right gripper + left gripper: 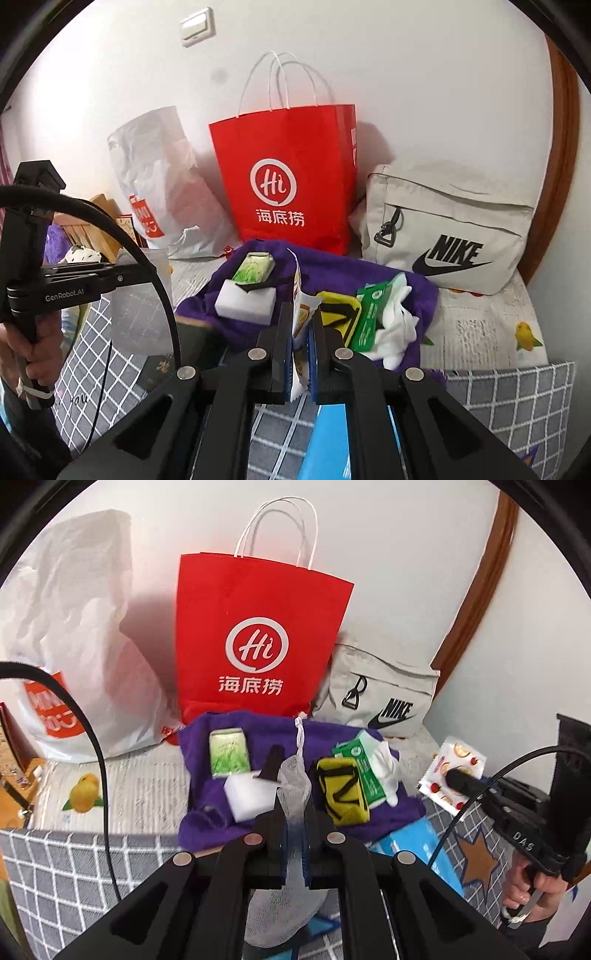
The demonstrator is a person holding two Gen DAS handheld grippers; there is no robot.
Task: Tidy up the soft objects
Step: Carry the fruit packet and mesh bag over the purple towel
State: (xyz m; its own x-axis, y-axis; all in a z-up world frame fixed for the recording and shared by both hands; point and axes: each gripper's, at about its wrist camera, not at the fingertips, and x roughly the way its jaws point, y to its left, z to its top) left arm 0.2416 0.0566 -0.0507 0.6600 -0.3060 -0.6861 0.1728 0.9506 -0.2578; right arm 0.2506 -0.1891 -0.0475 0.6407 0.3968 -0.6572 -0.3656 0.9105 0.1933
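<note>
Left wrist view: the left gripper [295, 823] has its jaws closed tight on a white mesh pouch [293, 797], which stands up between the fingers with a drawstring rising from its top. Beyond it a purple towel [207, 812] lies spread on the bed, carrying a white sponge block [249, 797], a green tissue pack [229, 753], a yellow and black strap [343, 794], a green wipes packet [364, 771] and a white cloth [388, 771]. A red paper bag [258, 642] stands against the wall, between a white plastic bag [74, 627] and a grey Nike bag [384, 701]. At far right the right gripper [456, 779] pinches a printed sachet [461, 755].

Right wrist view: the right gripper [299, 332] is clamped on the printed sachet [300, 310], held edge-on above the towel [332, 266]. The sponge block [245, 302] and tissue pack [255, 267] sit left of it, the strap [341, 314], wipes packet [369, 317] and cloth [399, 325] right. The red bag [291, 177] and Nike bag [443, 229] stand behind. The left gripper's handle shows at far left; its fingertips are hidden.
</note>
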